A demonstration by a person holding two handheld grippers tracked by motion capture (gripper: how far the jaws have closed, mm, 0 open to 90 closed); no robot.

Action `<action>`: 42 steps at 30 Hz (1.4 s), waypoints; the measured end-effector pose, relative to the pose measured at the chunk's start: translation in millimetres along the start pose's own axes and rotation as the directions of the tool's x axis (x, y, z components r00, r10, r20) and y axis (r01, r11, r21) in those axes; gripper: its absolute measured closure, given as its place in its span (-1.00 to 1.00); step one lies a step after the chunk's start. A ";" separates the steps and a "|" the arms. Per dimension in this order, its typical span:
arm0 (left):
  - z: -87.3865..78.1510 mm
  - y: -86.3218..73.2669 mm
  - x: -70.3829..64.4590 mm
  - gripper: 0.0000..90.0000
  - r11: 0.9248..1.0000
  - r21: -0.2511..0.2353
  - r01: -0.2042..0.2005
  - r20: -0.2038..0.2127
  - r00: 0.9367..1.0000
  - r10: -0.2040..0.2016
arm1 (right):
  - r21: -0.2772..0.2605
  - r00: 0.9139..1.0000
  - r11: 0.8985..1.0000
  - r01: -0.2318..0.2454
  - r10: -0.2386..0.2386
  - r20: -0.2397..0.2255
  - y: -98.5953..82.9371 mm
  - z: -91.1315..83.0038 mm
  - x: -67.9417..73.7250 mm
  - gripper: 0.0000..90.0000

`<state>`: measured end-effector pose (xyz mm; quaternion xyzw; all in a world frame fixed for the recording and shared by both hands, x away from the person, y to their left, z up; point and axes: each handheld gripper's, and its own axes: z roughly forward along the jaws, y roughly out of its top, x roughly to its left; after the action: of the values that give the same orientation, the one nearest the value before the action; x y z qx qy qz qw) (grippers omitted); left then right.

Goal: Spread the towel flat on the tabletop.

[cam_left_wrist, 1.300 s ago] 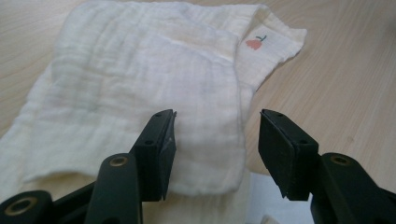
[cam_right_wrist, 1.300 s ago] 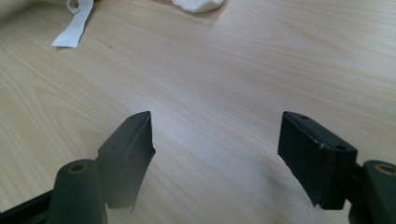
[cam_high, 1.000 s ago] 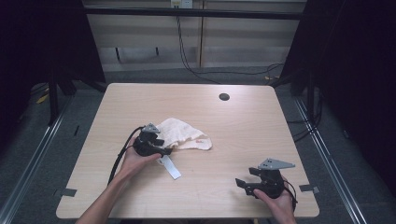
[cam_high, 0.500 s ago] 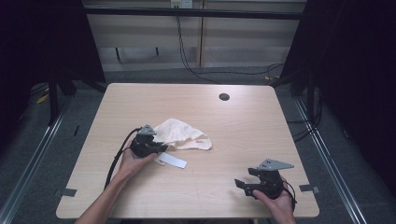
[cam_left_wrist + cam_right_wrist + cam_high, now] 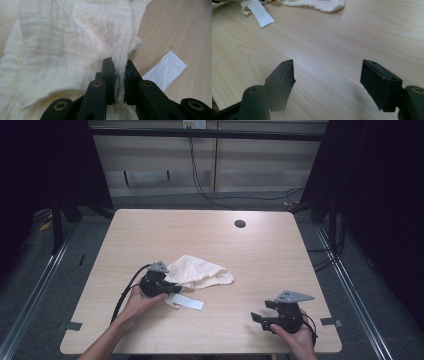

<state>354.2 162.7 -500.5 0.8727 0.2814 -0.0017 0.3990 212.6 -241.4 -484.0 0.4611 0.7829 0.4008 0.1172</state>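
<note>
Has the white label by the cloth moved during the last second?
Yes. The white label has swung round and shifted right along the table, away from the left gripper, which is shut on the cloth.

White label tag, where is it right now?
In the high view the white label tag lies flat on the table, left of centre, just right of the left tongs and touching the cloth.
</note>
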 end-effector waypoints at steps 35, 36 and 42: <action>-21.8 -26.5 -65.3 0.49 0.983 0.099 -0.152 0.146 0.980 0.137 | 0.024 0.994 0.998 0.053 -0.051 -0.099 9.2 4.5 10.6 -0.05; -22.4 -26.2 -67.2 0.41 0.985 0.086 -0.149 0.145 0.980 0.136 | 0.022 0.993 0.998 0.060 -0.058 -0.103 11.7 5.2 10.6 -0.02; -33.7 -21.6 -69.4 -0.13 0.991 0.048 -0.126 0.123 0.985 0.119 | 0.042 0.992 0.996 0.084 -0.080 -0.102 31.2 16.2 13.2 0.07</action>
<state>277.7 163.5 -476.7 0.8975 0.2026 -0.0372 0.3900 234.0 -214.3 -469.1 0.4104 0.8151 0.4003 0.0834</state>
